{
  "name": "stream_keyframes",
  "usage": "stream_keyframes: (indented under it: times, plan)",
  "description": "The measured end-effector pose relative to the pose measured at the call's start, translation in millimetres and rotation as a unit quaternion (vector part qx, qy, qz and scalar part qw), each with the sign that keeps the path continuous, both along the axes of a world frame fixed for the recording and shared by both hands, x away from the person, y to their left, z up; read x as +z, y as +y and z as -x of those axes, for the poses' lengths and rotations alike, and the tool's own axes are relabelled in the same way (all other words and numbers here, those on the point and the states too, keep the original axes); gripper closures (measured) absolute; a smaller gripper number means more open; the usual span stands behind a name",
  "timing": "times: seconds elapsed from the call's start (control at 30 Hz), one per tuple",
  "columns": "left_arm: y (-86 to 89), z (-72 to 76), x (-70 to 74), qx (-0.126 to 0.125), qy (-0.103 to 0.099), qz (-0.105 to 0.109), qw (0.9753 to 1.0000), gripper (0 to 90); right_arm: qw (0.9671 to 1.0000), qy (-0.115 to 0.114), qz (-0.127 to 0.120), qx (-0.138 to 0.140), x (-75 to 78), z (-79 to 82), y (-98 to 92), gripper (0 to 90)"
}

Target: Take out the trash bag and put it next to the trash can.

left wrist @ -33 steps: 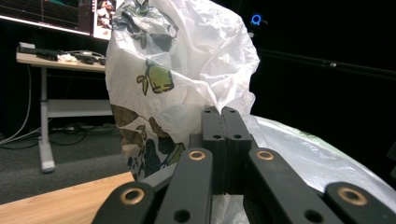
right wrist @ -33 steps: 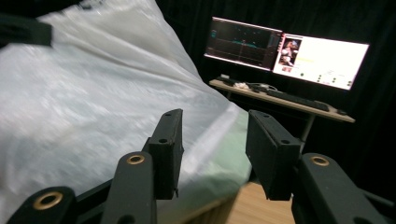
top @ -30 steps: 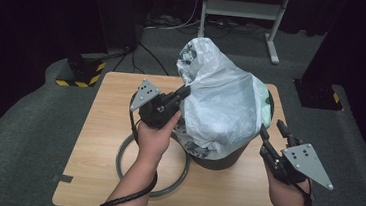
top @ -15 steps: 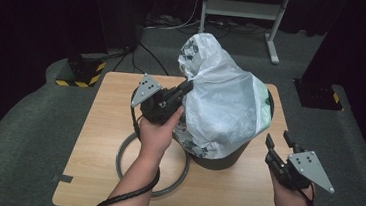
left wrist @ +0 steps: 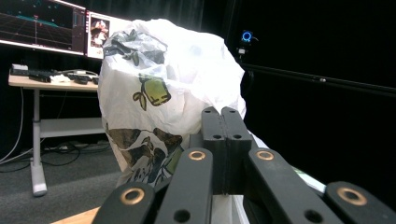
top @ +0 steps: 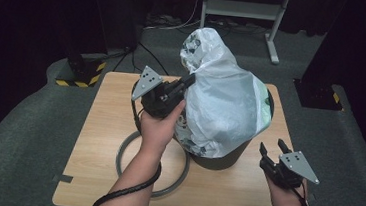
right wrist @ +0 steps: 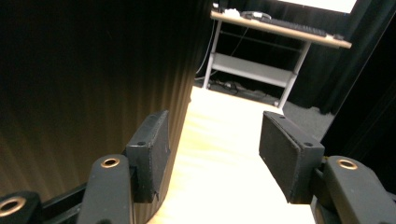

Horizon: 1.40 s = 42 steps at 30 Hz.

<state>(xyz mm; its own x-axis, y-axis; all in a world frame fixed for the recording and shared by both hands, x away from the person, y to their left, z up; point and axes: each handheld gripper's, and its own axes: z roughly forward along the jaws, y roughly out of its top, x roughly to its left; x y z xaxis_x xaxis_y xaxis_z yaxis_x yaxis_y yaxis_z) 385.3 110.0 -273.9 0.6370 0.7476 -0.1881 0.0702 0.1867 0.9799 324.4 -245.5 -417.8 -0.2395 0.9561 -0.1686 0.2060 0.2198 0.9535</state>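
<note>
The white bag (top: 223, 106) hides most of the dark bin (top: 221, 159) (rim mostly covered).

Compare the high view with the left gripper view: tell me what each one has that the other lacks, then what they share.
High view alone: the wooden table, the grey ring lying flat on it by the dark bin, the person's left hand, and the right claw open, held apart from the bin. Left gripper view alone: monitors on a desk behind, a blue-lit camera, and the printed pattern on the bag's lower part. Both: the white plastic bag bulging upward, and the left claw, jaws pressed together right at the bag; whether plastic is pinched is unclear.
</note>
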Motion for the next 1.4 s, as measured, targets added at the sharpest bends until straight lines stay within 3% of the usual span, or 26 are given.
stream_keyframes:
  times: [0.37, 0.7, 0.93, 1.0, 1.17, 1.4]
  plan:
    - [7.8, -0.7, 7.1, 0.006, -0.002, -0.001, 1.0000, 90.0, 0.9991, 0.042, -0.003, 0.002, -27.1, -14.2, -6.0, 37.6]
    - [10.9, 3.9, 11.5, 0.009, -0.016, 0.000, 0.9998, 90.0, 0.9977, 0.067, 0.009, 0.003, -46.8, -22.8, -5.3, 34.5]
    - [15.8, 8.4, 15.2, 0.010, -0.028, 0.003, 0.9996, 90.0, 0.9938, 0.108, 0.025, 0.011, -68.9, -31.3, -6.6, 28.2]
    - [17.9, 9.3, 16.1, 0.010, -0.032, 0.008, 0.9994, 90.0, 0.9913, 0.128, 0.031, 0.002, -76.6, -34.9, -6.4, 26.4]
    - [24.7, 12.4, 17.8, 0.015, -0.039, 0.019, 0.9990, 90.0, 0.9849, 0.172, 0.018, -0.005, -88.5, -42.0, -10.0, 19.3]
    - [33.3, 16.7, 22.2, 0.021, -0.049, 0.021, 0.9983, 90.0, 0.9843, 0.176, 0.013, -0.014, -91.1, -43.8, -13.2, 18.1]
